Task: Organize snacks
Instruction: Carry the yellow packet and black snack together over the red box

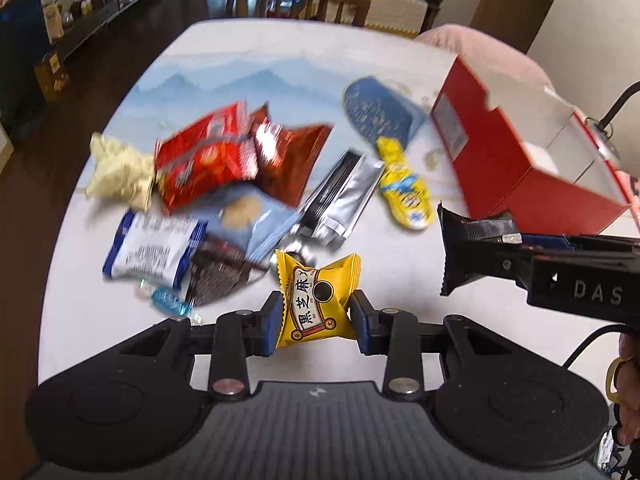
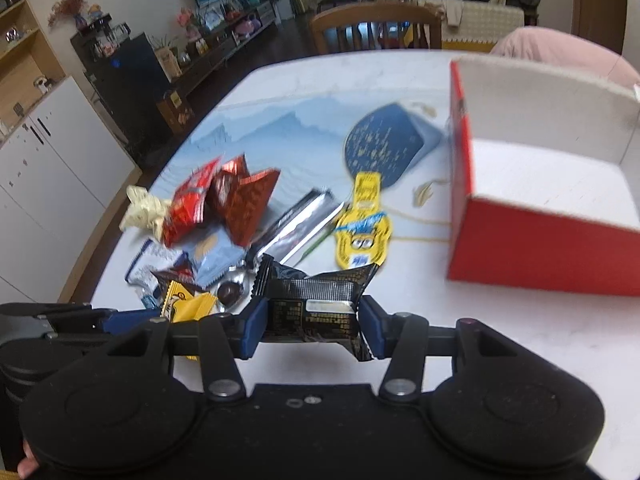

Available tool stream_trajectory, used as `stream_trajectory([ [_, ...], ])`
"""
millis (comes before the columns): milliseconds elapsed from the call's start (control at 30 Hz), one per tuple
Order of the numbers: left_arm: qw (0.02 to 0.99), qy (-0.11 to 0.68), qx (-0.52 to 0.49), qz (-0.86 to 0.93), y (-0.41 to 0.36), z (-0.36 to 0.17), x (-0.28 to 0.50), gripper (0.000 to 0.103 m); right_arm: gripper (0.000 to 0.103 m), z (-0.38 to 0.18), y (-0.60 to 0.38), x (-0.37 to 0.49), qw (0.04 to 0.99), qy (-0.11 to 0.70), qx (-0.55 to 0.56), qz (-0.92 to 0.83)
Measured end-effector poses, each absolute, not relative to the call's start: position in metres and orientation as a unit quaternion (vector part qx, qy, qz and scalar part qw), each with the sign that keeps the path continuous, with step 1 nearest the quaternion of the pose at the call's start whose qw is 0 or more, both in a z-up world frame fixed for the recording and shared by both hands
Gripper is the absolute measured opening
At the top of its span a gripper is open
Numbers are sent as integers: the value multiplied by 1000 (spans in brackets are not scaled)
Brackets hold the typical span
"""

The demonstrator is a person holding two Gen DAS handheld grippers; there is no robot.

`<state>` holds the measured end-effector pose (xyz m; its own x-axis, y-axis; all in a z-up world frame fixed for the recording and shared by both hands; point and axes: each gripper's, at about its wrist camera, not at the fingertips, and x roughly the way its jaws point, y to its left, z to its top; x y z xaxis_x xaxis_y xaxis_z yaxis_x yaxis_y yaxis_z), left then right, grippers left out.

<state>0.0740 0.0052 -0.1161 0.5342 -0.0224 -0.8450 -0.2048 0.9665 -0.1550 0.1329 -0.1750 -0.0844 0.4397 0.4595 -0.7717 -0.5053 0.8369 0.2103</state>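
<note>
We see the white bench with a blue mountain print under everything. Ahead and right of both sets of jaws sits the red box, open top, white inside, nothing visible in it.

Ahead and left of the jaws lies the snack pile: red packets on top, a cream wrapper at the far left, a blue-white packet nearer, a silver-black pouch on the right edge. Beyond the pouch, between pile and box, a yellow cartoon packet, and past that a dark blue fan-shaped card.

Left gripper: we see its jaws pinching the yellow sesame snack packet, blue pads pressing both sides, packet lifted off the bench.

Right gripper: jaws pinching a black snack packet across its width, gold print, also clear of the bench. In the left wrist view this gripper sits right of the left jaws, its packet edge pointing toward the box.

A small blue wrapped candy lies just left of the left jaws. Background blurred.
</note>
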Motion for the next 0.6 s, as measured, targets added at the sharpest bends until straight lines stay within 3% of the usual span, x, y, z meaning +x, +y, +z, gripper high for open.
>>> stream_trajectory([
  [600,910,411,-50,-34,-88,-29,161,35,49,-14,-279,186,910,360,-3,207],
])
